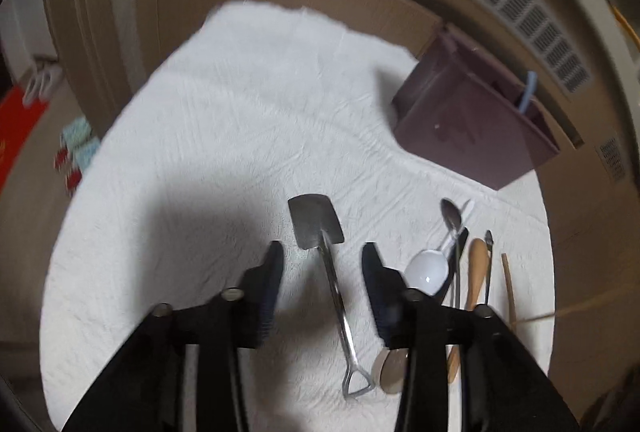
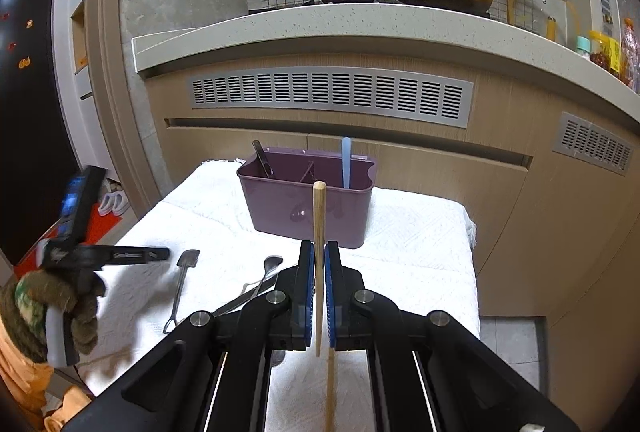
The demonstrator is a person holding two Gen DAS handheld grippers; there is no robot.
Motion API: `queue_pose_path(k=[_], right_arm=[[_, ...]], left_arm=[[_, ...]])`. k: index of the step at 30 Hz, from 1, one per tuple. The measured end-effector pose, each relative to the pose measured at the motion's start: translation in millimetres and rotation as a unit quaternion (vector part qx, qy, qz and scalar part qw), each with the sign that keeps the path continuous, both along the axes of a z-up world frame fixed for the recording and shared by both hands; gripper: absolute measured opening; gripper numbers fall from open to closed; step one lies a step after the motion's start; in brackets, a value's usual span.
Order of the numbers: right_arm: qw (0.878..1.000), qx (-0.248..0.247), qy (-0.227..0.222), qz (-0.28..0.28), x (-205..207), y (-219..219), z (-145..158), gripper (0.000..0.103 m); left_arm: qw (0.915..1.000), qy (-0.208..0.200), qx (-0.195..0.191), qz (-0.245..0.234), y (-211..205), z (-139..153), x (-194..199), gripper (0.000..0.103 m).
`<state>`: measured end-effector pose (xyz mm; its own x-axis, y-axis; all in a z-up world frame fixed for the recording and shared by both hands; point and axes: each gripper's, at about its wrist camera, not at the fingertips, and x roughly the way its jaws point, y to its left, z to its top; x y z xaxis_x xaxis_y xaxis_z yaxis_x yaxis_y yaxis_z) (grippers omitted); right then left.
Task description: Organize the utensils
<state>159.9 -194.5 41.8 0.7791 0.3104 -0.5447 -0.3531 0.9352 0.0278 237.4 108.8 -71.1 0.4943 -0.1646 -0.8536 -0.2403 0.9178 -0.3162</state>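
The purple utensil holder [image 2: 306, 202] stood toward the far end of the bench [image 2: 420, 232], which was covered w/ a white towel. Inside it, a dark-handled utensil [image 2: 262, 160] leaned in the left compartment and a light blue handle [image 2: 346, 162] stuck up at the right. The right tongs [image 2: 319, 272] were pressed together on a wooden chopstick [image 2: 319, 216], pinching it approx. mid-length, upright, its top end rising in front of the holder's near wall; a second chopstick [image 2: 330, 388] showed below the tongs. The left tongs [image 1: 322, 272] were spread wide, hovering over a small metal shovel-shaped spatula [image 1: 326, 264] that lay flat on the towel, nearer than the holder and to its left; the spatula's shaft ran between the two fingers, not visibly touched by either. Just right of the spatula lay the rest of the pile, still on the near side of the holder: a white spoon [image 1: 426, 268], a metal spoon [image 1: 452, 216], a wooden handle [image 1: 476, 272], a thin dark tool [image 1: 489, 264] and one more chopstick [image 1: 509, 284]. In the right wrist view, the gloved left hand [image 2: 60, 308] gripped its tool at the bench's left edge.
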Motion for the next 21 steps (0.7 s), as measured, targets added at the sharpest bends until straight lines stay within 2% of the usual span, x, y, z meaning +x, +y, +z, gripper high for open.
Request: queue_pose_path(k=[2, 5, 7, 11, 12, 13, 15, 18, 21], right_arm=[[1.0, -0.005, -0.004, 0.003, -1.8, 4.1, 0.6, 0.005], [1.0, -0.009, -0.007, 0.01, -4.4, 7.7, 0.1, 0.005], [1.0, -0.01, -0.007, 0.013, -5.5, 8.8, -1.8, 0.005], [1.0, -0.006, -0.004, 0.012, -5.0, 6.7, -6.0, 0.005], [1.0, -0.004, -0.003, 0.013, -5.1, 5.9, -6.8, 0.005], [1.0, -0.001, -0.004, 0.014, -5.4, 4.4, -7.3, 0.005], [1.0, 0.007, -0.005, 0.018, -6.1, 1.3, -7.7, 0.005], [1.0, 0.019, -0.002, 0.022, -5.6, -3.3, -8.5, 0.005], [0.999, 0.026, 0.003, 0.021, -3.9, -5.8, -7.2, 0.006]], left_arm=[[0.9997, 0.015, 0.016, 0.008, -3.7, -2.8, 13.2, 0.046], [0.9975, 0.036, 0.059, 0.009, -15.0, -10.2, 30.0, 0.049], [0.9962, 0.054, 0.068, 0.002, -20.9, -20.1, 38.3, 0.049], [0.9903, 0.029, 0.135, -0.018, -40.4, -23.7, 38.3, 0.048], [0.9887, 0.018, 0.147, -0.025, -44.0, -23.4, 35.0, 0.046], [0.9881, 0.004, 0.15, -0.032, -46.0, -23.0, 31.4, 0.037], [0.987, -0.02, 0.155, -0.037, -48.1, -22.9, 21.4, 0.035], [0.9881, -0.048, 0.14, -0.042, -48.4, -20.3, 3.1, 0.033], [0.9869, -0.084, 0.127, -0.054, -52.8, -5.1, -16.5, 0.033]])
